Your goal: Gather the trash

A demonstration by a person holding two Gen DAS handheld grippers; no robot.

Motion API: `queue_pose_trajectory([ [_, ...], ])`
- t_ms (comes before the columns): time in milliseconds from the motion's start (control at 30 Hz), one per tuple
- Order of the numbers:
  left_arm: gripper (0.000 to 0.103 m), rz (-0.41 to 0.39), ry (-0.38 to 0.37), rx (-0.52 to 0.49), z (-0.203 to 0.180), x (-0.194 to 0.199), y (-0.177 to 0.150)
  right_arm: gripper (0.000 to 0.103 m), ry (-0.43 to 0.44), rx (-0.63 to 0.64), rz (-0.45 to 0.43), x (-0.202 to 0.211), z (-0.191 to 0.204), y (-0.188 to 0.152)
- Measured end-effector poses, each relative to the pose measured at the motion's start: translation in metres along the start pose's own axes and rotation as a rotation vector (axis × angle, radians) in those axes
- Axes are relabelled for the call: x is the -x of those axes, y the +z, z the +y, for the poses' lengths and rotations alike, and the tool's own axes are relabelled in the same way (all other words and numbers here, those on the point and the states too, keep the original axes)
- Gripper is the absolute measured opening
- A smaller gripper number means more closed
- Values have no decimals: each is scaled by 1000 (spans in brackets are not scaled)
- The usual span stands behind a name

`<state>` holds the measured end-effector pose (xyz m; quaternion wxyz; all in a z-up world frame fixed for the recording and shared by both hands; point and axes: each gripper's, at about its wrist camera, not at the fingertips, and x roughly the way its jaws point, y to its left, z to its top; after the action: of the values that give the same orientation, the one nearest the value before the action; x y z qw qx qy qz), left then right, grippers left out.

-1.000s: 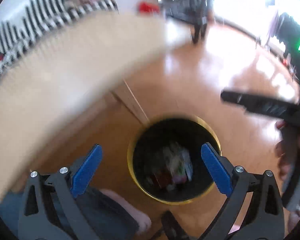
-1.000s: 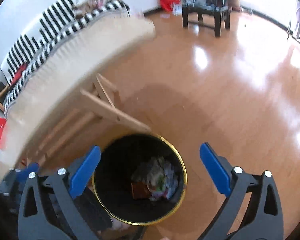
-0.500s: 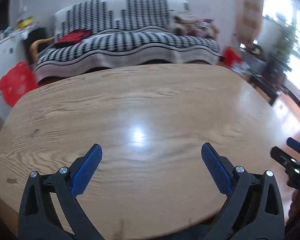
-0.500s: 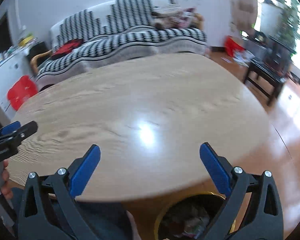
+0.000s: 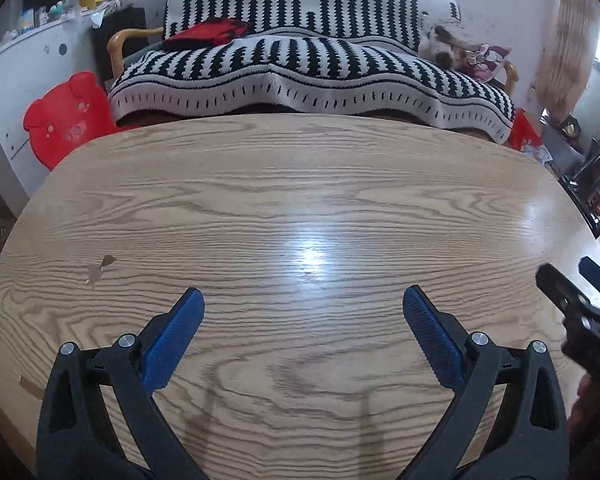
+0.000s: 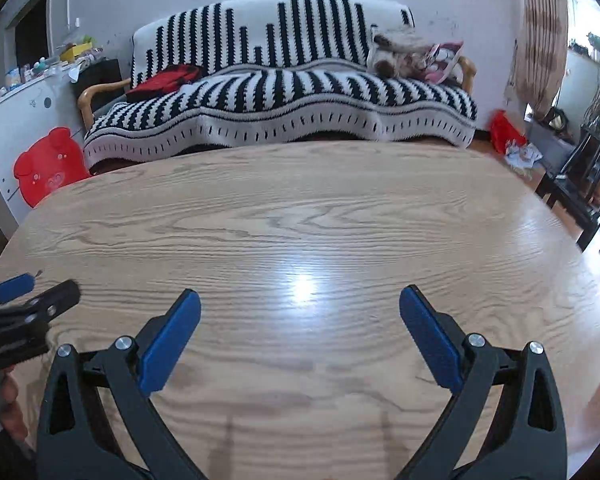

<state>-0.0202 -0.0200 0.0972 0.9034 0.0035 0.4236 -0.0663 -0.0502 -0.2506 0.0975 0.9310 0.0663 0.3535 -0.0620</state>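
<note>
My left gripper [image 5: 303, 312] is open and empty, held low over the near part of a wooden table [image 5: 300, 184]. My right gripper [image 6: 300, 312] is open and empty too, over the same table [image 6: 284, 208]. The right gripper shows at the right edge of the left wrist view [image 5: 580, 300]. The left gripper shows at the left edge of the right wrist view [image 6: 24, 300]. No trash and no bin show in either view. A small dark chip [image 5: 100, 268] marks the tabletop at the left.
A sofa with a black-and-white striped cover [image 5: 308, 68] stands behind the table, with red cloth [image 5: 208, 34] and a stuffed toy [image 5: 448, 46] on it. A red bear-shaped stool [image 5: 64, 120] leans at the left. A dark side table [image 6: 580, 196] stands at the right.
Both grippers have swung up from over the trash bin on the floor to face the tabletop and sofa. In the last half second they moved slightly lower and closer to the table.
</note>
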Motion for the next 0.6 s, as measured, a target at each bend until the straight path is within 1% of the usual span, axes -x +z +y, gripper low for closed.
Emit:
queue_pose_trajectory([
  [67,96,9,-5,-2,5,-3,-1,96,3,-13,-4,-4,1,-4],
  [133,96,2,-6,3,13,-9,0,96,25,-13,4,-5,4,-8],
  [233,96,-32,-16,13,21,-23,-8,96,12,44,-14,-6,18,-9],
  [267,96,-9,3,20,22,-27,-7,96,2,65,-16,-6,20,-11],
  [300,96,13,-10,35,22,-27,-2,96,-12,91,-16,-7,24,-12],
  [367,96,-57,-77,73,24,-16,2,96,-21,109,0,-11,25,-14],
  [400,96,-65,-70,86,22,-15,3,96,-13,99,6,-12,24,-14],
  [467,96,-46,-74,86,18,-17,4,96,-3,80,10,-11,19,-15],
  [500,96,-15,-82,74,14,-22,3,96,-7,77,12,-12,17,-15],
  [600,96,21,-62,37,5,-29,-1,96,-13,68,23,-14,14,-18],
])
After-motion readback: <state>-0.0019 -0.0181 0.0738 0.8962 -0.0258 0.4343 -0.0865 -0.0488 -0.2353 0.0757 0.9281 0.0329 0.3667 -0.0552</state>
